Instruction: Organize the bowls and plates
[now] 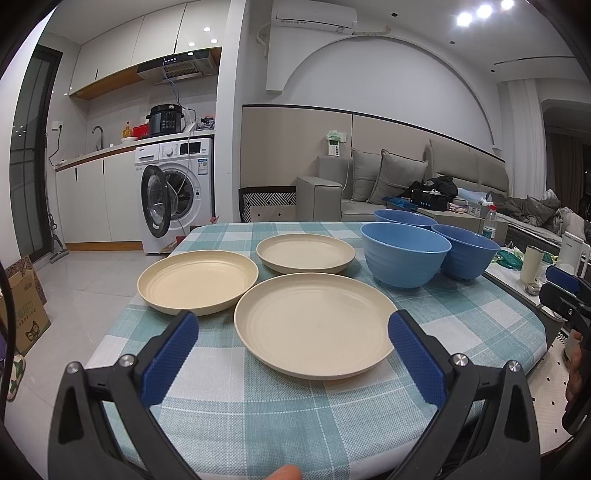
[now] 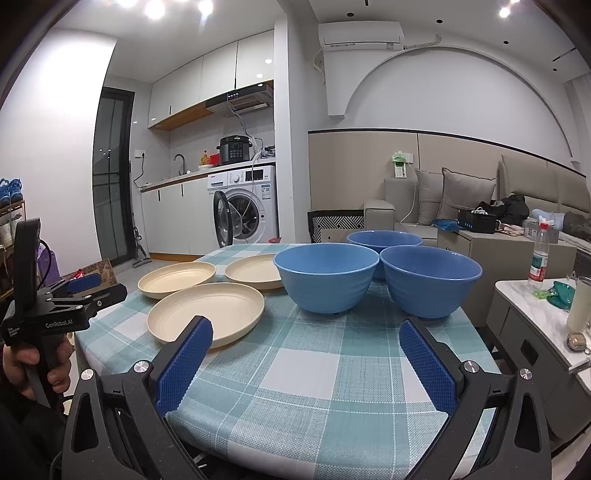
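A checked tablecloth [image 1: 332, 424] covers the table, bearing three cream plates [image 1: 314, 325] and three blue bowls [image 1: 404, 254].

The plates [image 1: 316, 325] look like matt cream plastic with tiny specks; the bowls [image 2: 327, 277] are smooth blue plastic with a soft shine; the cloth [image 2: 314, 387] is rough and woven; the pads [image 1: 170, 358] are bumpy blue rubber on black plastic.

This is a small home with kitchen and living room in one space. A washing machine [image 1: 177, 192] sits under a counter with a sink tap [image 1: 98, 134] and a cooker [image 1: 166, 120], while a grey sofa [image 2: 424, 206] with cushions lines the wall beneath an air conditioner [image 1: 314, 16].
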### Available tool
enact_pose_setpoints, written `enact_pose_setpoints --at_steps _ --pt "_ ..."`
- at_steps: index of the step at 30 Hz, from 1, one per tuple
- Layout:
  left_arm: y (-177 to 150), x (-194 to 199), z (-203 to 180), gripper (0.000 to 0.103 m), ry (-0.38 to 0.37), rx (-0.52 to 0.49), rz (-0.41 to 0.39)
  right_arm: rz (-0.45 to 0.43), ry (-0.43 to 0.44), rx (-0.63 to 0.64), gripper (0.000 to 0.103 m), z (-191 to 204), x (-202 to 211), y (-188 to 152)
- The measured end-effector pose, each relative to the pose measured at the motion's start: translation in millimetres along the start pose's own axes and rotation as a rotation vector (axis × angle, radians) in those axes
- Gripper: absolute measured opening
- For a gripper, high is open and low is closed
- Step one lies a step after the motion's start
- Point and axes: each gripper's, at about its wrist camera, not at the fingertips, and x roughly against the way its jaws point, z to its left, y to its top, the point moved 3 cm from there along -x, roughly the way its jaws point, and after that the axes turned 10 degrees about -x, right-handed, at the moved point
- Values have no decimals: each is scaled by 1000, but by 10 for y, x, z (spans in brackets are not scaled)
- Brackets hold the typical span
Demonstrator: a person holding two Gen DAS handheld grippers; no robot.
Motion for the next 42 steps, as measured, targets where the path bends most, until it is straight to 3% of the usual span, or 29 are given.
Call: enact_pose_setpoints --at_steps 42 --pt "-35 -37 89 103 10 15 5 22 -27 -13 103 -62 -67 7"
